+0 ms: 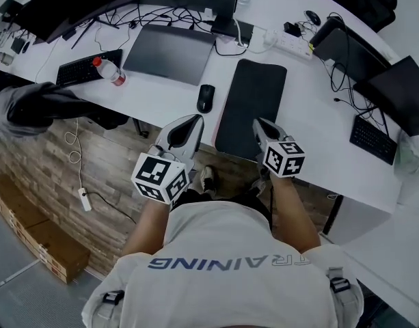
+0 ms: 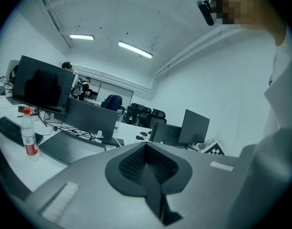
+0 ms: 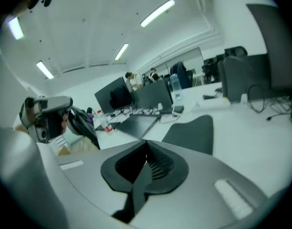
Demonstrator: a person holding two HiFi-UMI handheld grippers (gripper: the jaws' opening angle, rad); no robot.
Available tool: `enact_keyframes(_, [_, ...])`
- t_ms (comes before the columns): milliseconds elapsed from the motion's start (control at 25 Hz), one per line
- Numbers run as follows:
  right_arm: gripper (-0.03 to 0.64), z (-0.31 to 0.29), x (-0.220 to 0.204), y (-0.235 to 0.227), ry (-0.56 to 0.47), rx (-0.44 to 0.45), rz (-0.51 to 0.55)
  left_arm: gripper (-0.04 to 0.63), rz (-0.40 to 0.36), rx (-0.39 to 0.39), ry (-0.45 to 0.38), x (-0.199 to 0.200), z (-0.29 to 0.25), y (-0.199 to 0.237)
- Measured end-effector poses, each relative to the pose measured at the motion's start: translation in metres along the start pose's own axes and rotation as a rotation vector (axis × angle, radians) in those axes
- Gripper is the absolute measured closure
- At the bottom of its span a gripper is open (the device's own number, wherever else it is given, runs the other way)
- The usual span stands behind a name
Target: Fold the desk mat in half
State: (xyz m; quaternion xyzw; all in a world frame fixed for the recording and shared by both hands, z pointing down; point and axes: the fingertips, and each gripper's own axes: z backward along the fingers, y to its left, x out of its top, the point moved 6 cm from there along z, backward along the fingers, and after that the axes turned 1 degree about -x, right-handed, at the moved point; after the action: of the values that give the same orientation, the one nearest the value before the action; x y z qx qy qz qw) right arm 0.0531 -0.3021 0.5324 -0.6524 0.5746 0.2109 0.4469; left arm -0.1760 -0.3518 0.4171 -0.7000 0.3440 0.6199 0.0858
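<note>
The black desk mat (image 1: 252, 104) lies flat and lengthwise on the white desk (image 1: 312, 115), its near end at the desk's front edge. In the right gripper view the desk mat (image 3: 191, 133) stretches away beyond the jaws. My right gripper (image 1: 258, 123) hovers over the mat's near right corner, shut and with nothing in it; its jaws (image 3: 146, 143) meet at the tips. My left gripper (image 1: 194, 119) hangs just left of the mat's near end, by the desk edge. It is shut too and holds nothing, and the left gripper view (image 2: 146, 144) does not show the mat.
A black mouse (image 1: 206, 98) sits just left of the mat. Behind it lie a grey pad (image 1: 169, 52), a water bottle (image 1: 110, 70) and a keyboard (image 1: 86, 67). Monitors and cables line the back, with a power strip (image 1: 288, 43). Laptops (image 1: 400, 91) and another keyboard (image 1: 373, 139) stand at the right.
</note>
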Motion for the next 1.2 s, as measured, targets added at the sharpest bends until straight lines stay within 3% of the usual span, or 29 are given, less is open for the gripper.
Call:
enact_keyframes(240, [0.601,0.084,0.077,-0.052,-0.27,-0.134,-0.004,0.595,-0.052,-0.072,-0.043,0.023,-0.036,-0.032])
enact_keyframes(560, [0.601,0.2,0.144,-0.063,-0.524,-0.229,0.052,0.595,-0.106,-0.196,-0.109,0.065,-0.072,-0.083])
enact_keyframes(840, [0.603,0.252,0.157,-0.074,-0.596,-0.314,0.106,0.597,-0.149,-0.267,-0.132,0.082,-0.097,-0.119])
enact_keyframes(1200, [0.603,0.254,0.156,-0.083,-0.602,-0.299,0.1,0.595,-0.157,-0.282,-0.113,0.083,-0.106,-0.131])
